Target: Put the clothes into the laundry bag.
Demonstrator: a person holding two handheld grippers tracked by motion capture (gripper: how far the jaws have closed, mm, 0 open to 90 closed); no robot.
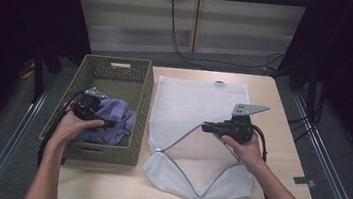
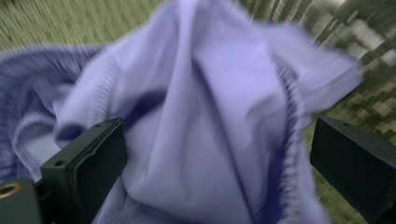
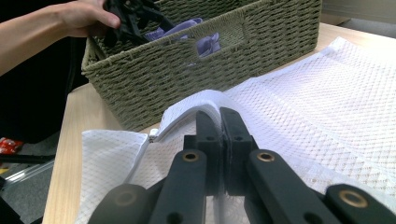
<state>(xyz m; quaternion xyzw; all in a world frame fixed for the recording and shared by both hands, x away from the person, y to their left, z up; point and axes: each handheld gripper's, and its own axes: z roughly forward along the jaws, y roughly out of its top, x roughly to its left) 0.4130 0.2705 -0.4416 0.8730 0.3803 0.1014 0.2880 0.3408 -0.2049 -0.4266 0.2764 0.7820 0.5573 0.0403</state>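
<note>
On the tabletop (image 1: 280, 141): woven basket (image 1: 117, 72) at left, white mesh bag (image 1: 199, 102) at right.
Inside the basket, lilac cloth (image 1: 114, 117), with left tongs (image 2: 217, 154) spread wide around its bunched fold, not yet pressing. Beside it, right tongs (image 3: 222, 121) clamped tight on the mesh bag's zipper edge, lifting the opening off the tabletop.

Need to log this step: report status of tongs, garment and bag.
Left tongs open, straddling lilac cloth garment in green woven basket. Right tongs shut on white mesh laundry bag rim, mouth held open. Nothing in the way.
</note>
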